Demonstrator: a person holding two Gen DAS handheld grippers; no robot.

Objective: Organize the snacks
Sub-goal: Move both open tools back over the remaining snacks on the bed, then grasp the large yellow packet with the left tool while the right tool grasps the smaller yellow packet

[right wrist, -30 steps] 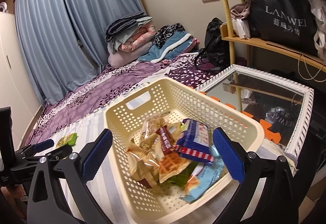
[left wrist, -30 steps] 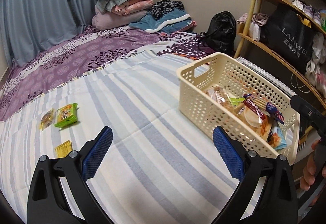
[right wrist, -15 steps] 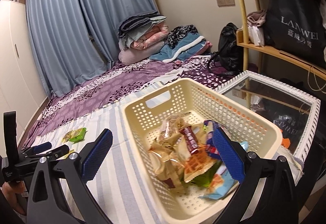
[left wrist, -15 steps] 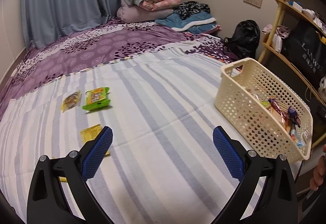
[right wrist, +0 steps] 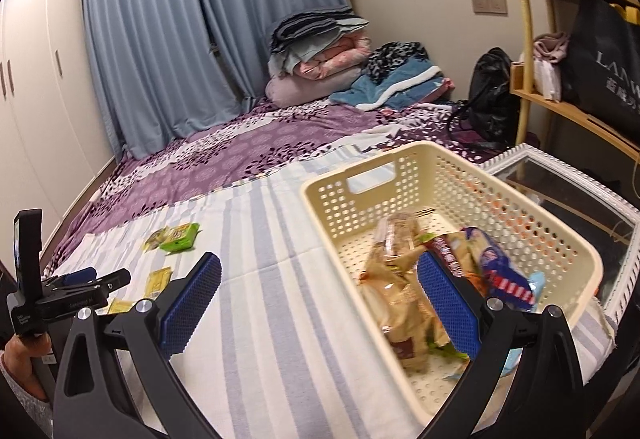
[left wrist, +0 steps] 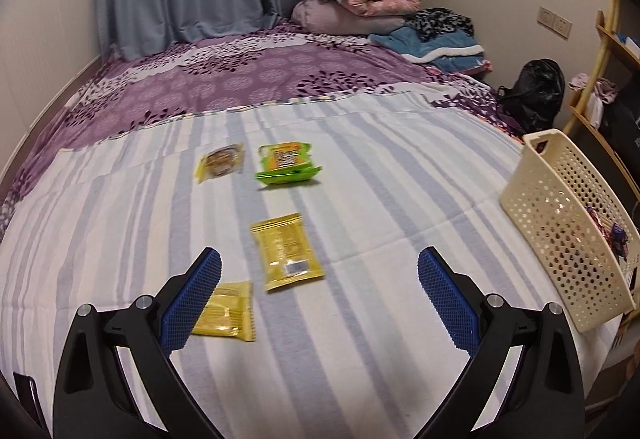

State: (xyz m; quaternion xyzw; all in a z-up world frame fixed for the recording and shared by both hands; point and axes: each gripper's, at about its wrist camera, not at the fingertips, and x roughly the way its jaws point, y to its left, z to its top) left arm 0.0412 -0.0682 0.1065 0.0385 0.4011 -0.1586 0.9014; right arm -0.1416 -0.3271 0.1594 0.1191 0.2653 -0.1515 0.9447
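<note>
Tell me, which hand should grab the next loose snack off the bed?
Probably the left gripper: it is open just above the yellow packet, while the right gripper, also open, hangs by the basket.

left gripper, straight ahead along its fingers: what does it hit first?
Probably the larger yellow foil snack packet lying flat on the striped bedsheet, between the open left gripper fingers. Depth is unclear, so it could meet bare sheet first.
</note>
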